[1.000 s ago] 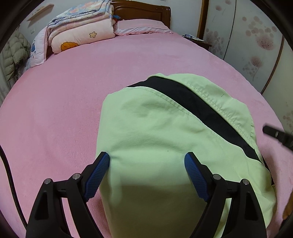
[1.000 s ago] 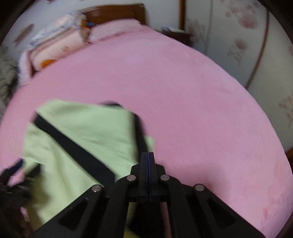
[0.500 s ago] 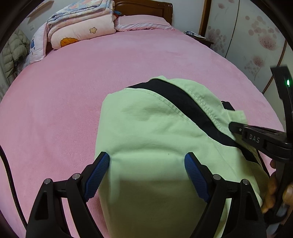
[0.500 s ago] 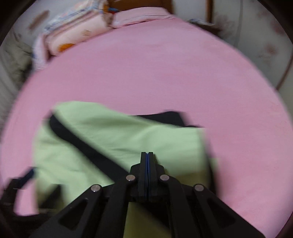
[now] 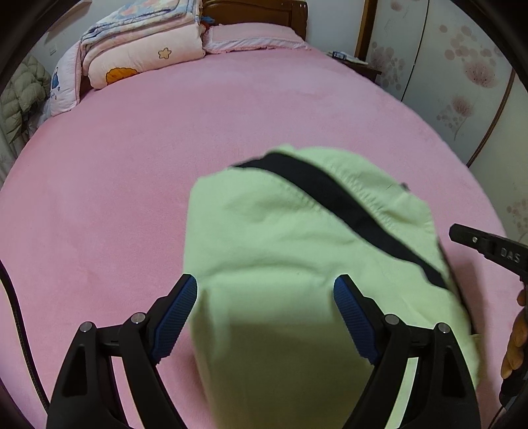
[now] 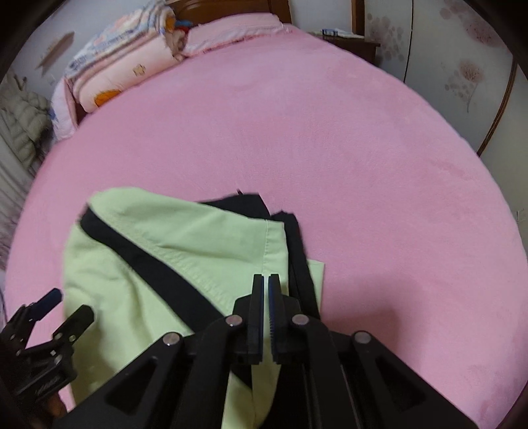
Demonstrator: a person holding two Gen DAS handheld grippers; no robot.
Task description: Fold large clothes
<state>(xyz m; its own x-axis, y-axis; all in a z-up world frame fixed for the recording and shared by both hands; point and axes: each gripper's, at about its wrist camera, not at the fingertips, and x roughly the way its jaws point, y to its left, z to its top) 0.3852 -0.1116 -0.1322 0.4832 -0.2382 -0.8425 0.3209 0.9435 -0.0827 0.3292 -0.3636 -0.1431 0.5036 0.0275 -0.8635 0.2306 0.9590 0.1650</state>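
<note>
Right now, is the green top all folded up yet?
Nearly. The green garment already lies as a compact folded bundle on the pink bed. Nothing is held: the left gripper is open over it, the right gripper shut and empty. Perhaps just tidying remains.

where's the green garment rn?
Folded green garment lies on the pink bed, near edge, under the open left gripper; right gripper over its right edge.

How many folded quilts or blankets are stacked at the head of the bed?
2: a pink quilt at the bed's far left corner, and a blue-patterned blanket on top of it. More may be hidden.
</note>
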